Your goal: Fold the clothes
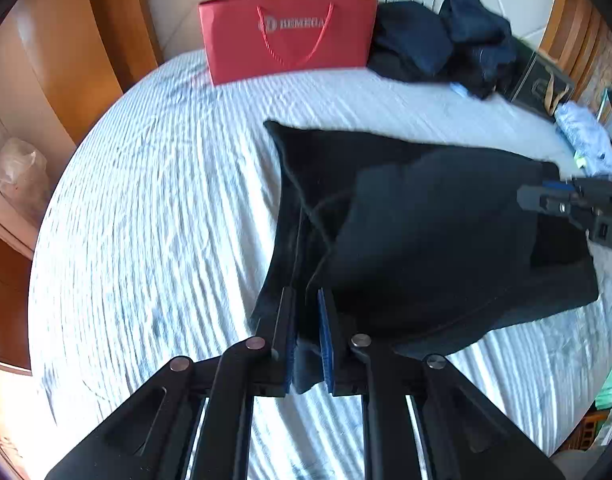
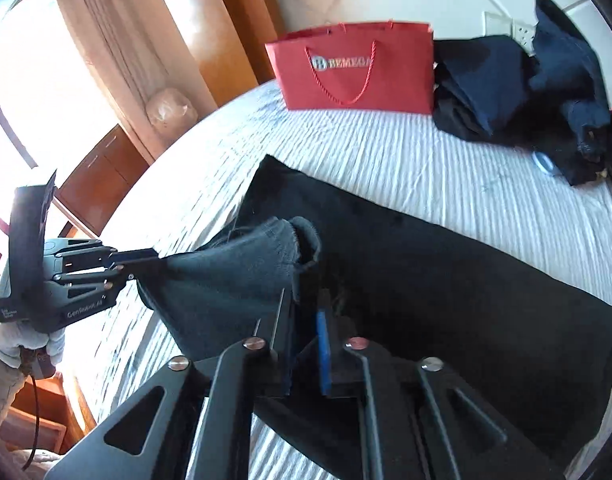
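Black garment lies spread on the white striped bedspread, directly ahead of both grippers, with one end lifted off the bed. The left gripper pinches a fold of this dark cloth between its blue-lined pads; in the right wrist view it reaches in from the left side, its tips gripping the raised, bunched edge of the fabric. The right gripper hovers low over the same garment with its jaws a little apart; dark cloth sits between them, but I cannot tell whether the pads press on it. A gloved hand holds the left tool.

Beyond the tips, at the far edge of the bed, a red paper bag with cord handles stands upright; its contents are hidden. Silver lettering on its face reads roughly "BEMEGA", beside a round logo. Just right of the bag is a heap of dark blue clothes. White writing on the left tool's body is too blurred to read.

Left of the garment the bedspread is bare up to its rounded edge, past which stands wooden furniture
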Tool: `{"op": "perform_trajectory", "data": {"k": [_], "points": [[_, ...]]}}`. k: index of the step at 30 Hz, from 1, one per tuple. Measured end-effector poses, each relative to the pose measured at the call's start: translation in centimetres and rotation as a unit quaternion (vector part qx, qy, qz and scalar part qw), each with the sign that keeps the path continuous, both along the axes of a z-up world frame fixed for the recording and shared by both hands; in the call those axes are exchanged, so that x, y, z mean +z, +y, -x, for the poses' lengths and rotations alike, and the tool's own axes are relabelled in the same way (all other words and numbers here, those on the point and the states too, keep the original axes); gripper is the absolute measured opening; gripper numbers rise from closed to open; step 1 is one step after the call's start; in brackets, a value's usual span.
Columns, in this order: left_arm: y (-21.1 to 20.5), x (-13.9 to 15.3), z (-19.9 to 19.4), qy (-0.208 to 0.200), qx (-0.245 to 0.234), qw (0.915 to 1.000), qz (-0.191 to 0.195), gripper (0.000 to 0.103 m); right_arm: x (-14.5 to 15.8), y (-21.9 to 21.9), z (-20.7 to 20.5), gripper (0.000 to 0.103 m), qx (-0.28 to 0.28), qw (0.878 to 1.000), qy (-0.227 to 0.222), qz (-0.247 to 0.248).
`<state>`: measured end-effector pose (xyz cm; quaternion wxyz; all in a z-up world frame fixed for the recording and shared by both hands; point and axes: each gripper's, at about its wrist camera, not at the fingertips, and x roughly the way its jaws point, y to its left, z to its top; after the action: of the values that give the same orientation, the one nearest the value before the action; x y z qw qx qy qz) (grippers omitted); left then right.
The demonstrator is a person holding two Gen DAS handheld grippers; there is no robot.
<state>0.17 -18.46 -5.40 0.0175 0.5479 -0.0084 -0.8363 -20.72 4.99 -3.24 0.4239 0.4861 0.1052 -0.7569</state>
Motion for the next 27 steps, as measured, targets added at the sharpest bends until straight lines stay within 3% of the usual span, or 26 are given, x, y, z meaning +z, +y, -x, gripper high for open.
{"op": "perform_trajectory", "data": {"k": [1,2,4,5,7,11,14,18,24,25,26,27], "points": [[-0.1,-0.6,0.1,-0.012,0.0,0.9999,-0.005,0.023,-0.9,-0.3,0.7,0.066,-0.004,1.0,-0.015,-0.017],[-0.3,-0.9,0.2,-0.02,0.002,0.9997,-0.017,0.026,-1.9,-0.6,1.5,0.064,-0.007,0.999,-0.03,-0.035],[-0.7,-0.3,0.0,-0.005,0.007,0.9992,-0.04,0.027,-1.6,1.9,2.0,0.063,-0.031,0.999,-0.037,-0.023],[-0.9,0.4,-0.2,0.009,0.009,0.9988,-0.048,0.034,-1.2,3.5,2.1,0.063,-0.045,0.998,-0.038,-0.012],[-1.4,1.5,0.0,0.025,0.005,0.9979,-0.06,0.04,-0.4,7.6,2.0,0.063,-0.072,0.997,-0.029,-0.011],[-1.0,2.8,0.8,0.034,-0.01,0.9971,-0.067,0.041,0.5,16.4,1.0,0.063,-0.131,0.991,-0.019,-0.035],[-2.5,1.1,1.1,0.024,-0.004,0.997,-0.073,0.042,0.2,22.3,0.1,0.063,-0.18,0.982,-0.033,-0.043],[-3.0,-1.4,-2.0,0.004,-0.009,0.9962,-0.086,0.042,-1.5,27.3,-1.2,0.063,-0.231,0.97,-0.066,-0.033],[-1.5,-4.7,-0.9,-0.011,-0.028,0.9963,-0.08,0.042,-3.3,27.5,-2.2,0.063,-0.217,0.972,-0.087,-0.025],[-1.3,-4.9,-0.8,-0.011,-0.03,0.9957,-0.087,0.037,-3.7,27.3,-2.3,0.063,-0.214,0.972,-0.09,-0.025],[-1.1,-5.0,-0.7,-0.013,-0.033,0.9953,-0.09,0.012,-4.1,27.1,-2.3,0.063,-0.21,0.973,-0.094,-0.029],[-0.9,-5.1,-0.5,-0.023,-0.036,0.9951,-0.09,0.004,-4.6,27.0,-2.3,0.063,-0.205,0.973,-0.098,-0.036]]}}
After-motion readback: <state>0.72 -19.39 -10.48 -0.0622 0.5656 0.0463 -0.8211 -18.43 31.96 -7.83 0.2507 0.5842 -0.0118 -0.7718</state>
